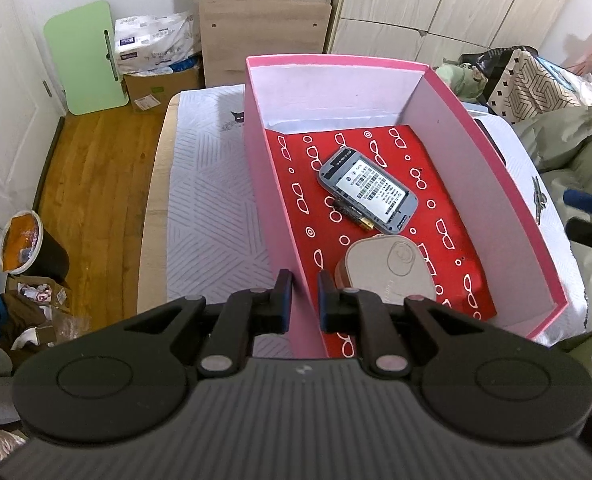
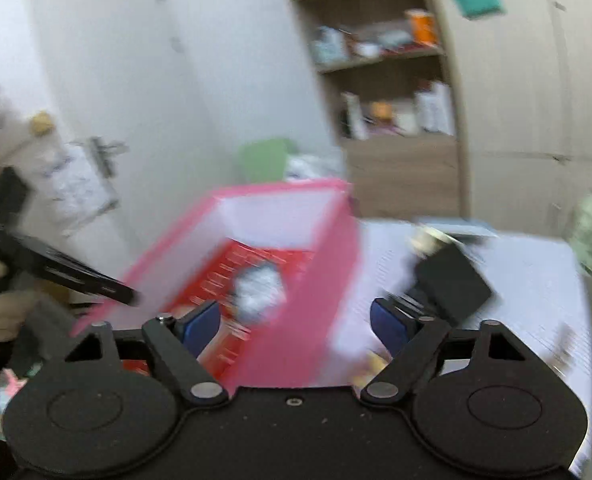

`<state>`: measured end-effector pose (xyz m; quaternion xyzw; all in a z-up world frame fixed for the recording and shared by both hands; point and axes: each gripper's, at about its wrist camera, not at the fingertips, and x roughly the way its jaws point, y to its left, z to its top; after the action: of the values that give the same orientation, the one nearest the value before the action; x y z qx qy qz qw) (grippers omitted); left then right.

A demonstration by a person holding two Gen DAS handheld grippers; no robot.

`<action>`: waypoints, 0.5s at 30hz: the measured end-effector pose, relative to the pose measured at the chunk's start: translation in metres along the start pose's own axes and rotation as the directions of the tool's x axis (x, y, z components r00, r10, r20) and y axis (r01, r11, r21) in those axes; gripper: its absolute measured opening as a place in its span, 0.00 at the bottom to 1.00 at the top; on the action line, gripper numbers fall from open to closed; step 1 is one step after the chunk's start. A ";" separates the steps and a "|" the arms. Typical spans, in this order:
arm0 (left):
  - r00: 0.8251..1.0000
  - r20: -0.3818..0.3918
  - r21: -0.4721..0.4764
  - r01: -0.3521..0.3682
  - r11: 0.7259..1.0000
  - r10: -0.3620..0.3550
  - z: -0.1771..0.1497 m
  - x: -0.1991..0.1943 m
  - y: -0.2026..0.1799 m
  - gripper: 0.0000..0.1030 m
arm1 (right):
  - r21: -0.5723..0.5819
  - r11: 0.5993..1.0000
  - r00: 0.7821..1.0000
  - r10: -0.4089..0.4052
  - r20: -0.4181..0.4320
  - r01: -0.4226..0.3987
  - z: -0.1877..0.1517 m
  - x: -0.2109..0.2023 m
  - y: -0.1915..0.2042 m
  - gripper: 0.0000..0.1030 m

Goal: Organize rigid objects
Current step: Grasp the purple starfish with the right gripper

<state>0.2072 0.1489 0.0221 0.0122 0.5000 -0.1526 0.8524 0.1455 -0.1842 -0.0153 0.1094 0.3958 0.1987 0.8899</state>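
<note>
Progress: partly complete, judged from the contents of the pink box [image 1: 447,184]. Two rigid items already lie on its red patterned lining: a grey device [image 1: 369,194] with a barcode label at centre, and a beige oval case [image 1: 389,276] at its 6 o'clock, just beside it.

Left gripper [image 1: 304,294]: fingers clenched on the box's near-left wall, one finger outside and one inside; judged to be steadying the box.

Right gripper [image 2: 294,326]: fingers released and spread wide, nothing between them. The view is motion-blurred.

Remaining: in the right wrist view a black rectangular object [image 2: 453,286] lies on the white bedcover [image 2: 535,280], outside the box at its 3 o'clock. It is judged the likely next pick. Further blurred items near it cannot be identified.
</note>
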 end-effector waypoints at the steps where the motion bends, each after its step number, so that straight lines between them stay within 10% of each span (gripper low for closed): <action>1: 1.000 0.002 0.002 -0.004 1.000 0.004 0.000 0.000 -0.001 0.11 | 0.004 1.000 0.999 -0.027 -0.018 0.027 -0.005 -0.001 -0.006 0.75; 10: 0.999 -0.002 0.019 -0.041 0.999 0.041 -0.001 0.001 -0.009 0.12 | -0.052 0.998 0.984 -0.047 -0.173 0.039 -0.051 0.016 -0.013 0.42; 15: 0.999 -0.007 0.008 -0.052 0.999 0.052 0.001 0.001 -0.011 0.12 | -0.084 0.996 0.977 0.023 -0.214 -0.041 -0.067 0.026 -0.006 0.40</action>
<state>0.2053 0.1383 0.0227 0.0288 0.5020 -0.1323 0.8542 0.1133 -0.1756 -0.0792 0.0547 0.4777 0.2407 0.8431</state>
